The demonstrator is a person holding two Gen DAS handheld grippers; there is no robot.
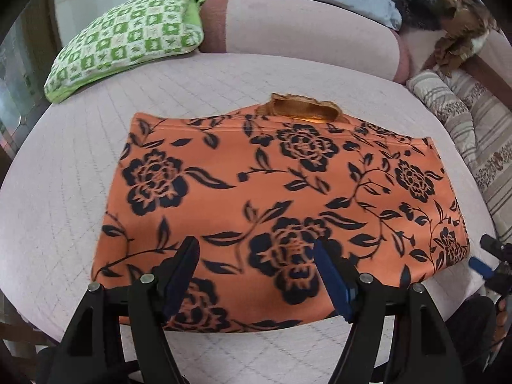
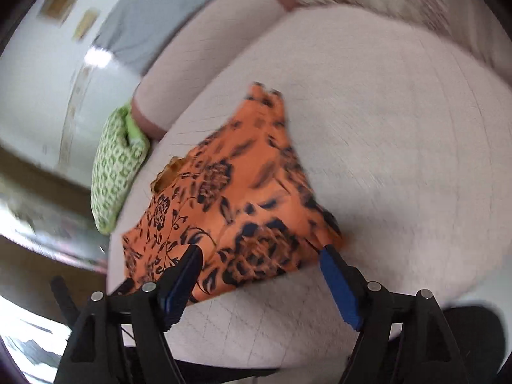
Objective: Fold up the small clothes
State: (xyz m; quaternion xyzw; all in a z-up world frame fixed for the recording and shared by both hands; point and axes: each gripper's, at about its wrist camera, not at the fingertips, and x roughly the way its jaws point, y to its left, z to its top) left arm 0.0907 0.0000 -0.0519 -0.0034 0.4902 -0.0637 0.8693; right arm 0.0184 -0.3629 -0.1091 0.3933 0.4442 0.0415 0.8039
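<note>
An orange garment with black flowers (image 1: 281, 192) lies folded flat on the pale pink bed (image 1: 64, 192); a bit of its inner neckline shows at the far edge. My left gripper (image 1: 256, 256) is open and empty, its fingers just above the garment's near edge. My right gripper (image 2: 260, 265) is open and empty over the garment's right corner (image 2: 230, 204); that view is blurred. The right gripper also shows at the right edge of the left wrist view (image 1: 492, 262).
A green checked pillow (image 1: 128, 38) lies at the back left. A pink bolster (image 1: 304, 28) runs along the back. A striped blanket (image 1: 473, 121) and a brown plush toy (image 1: 457, 32) are at the right.
</note>
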